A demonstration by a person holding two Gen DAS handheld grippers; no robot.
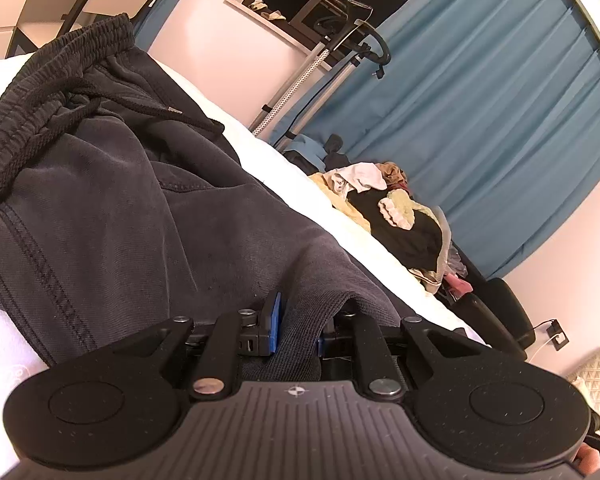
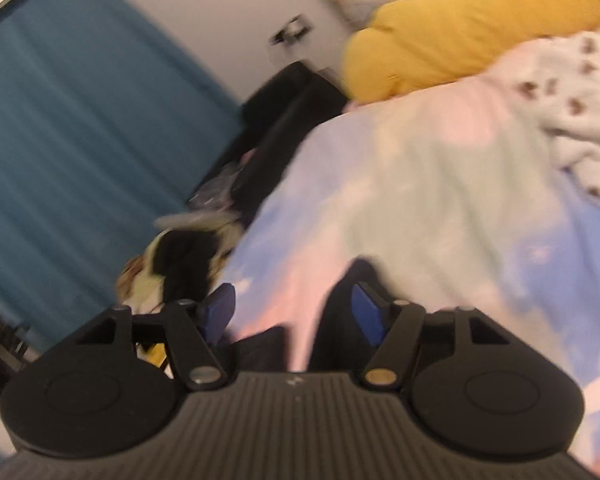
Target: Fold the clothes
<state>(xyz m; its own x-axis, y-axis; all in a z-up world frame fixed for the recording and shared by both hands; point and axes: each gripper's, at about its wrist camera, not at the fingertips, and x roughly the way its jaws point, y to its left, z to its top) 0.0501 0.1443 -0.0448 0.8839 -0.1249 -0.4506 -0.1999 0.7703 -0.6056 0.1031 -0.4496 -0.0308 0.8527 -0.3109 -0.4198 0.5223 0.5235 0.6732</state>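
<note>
- Teal curtains close off the far side of the room in both views, and we see them hanging behind the bed's far edge.
- White bed cover runs as a bare strip between the trousers and that edge; in the right wrist view we see a pastel pink, blue and green quilt with open surface ahead of the fingers.
- Dark grey sweatpants lie spread on the bed, waistband and drawstring at the far end, one side seam close to our near left edge.
- A heap of mixed clothes sits beyond the bed's edge, well apart from the sweatpants.
- A yellow pillow lies at the quilt's far end.
- Our left gripper has its fingers nearly together, pinching a raised fold of the sweatpants' ribbed cuff.
- Our right gripper is blurred; its fingers stand apart, with dark cloth beside the right one but not pressed by either.
</note>
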